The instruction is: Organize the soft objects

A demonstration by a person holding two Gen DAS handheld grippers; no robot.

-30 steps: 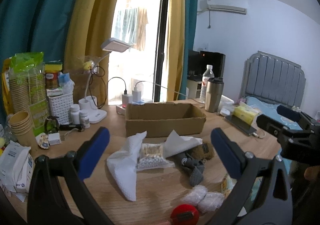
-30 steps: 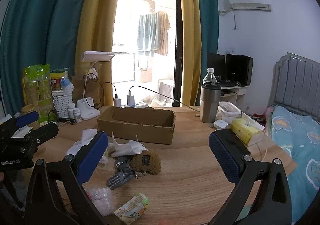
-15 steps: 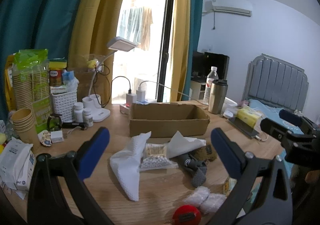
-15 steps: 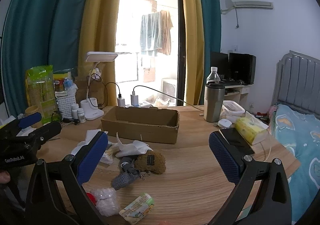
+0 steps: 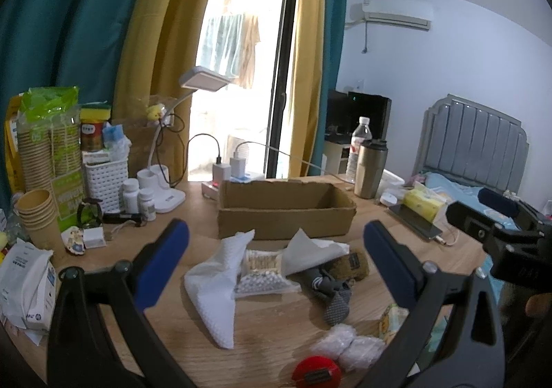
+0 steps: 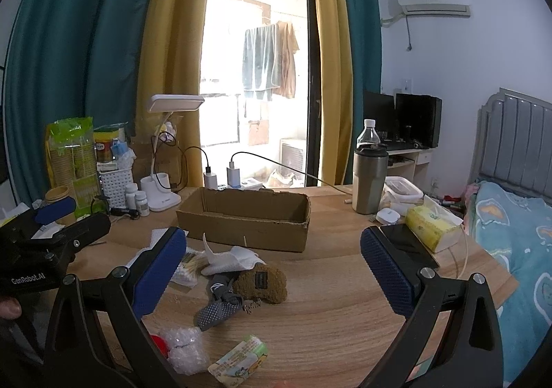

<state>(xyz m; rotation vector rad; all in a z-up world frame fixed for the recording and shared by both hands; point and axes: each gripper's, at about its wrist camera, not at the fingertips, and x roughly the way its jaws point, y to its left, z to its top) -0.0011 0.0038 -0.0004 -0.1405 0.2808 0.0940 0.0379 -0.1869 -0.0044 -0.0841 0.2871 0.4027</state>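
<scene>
We've got both pairs of blue pads spread wide and holding nothing: the left gripper (image 5: 276, 257) hangs above the white cloth (image 5: 215, 288) and the bag of cotton swabs (image 5: 264, 276), while the right gripper (image 6: 274, 265) frames the brown plush (image 6: 265, 282) and the grey sock (image 6: 219, 305). Beyond that pile on the wooden table (image 6: 345, 312) sits the open cardboard box (image 6: 245, 217), with bubble wrap (image 6: 184, 348) and a small tissue pack (image 6: 239, 358) nearest us.

A steel tumbler (image 6: 369, 177) stands beside a water bottle (image 6: 368, 133), with a desk lamp (image 6: 174, 105) farther left.
</scene>
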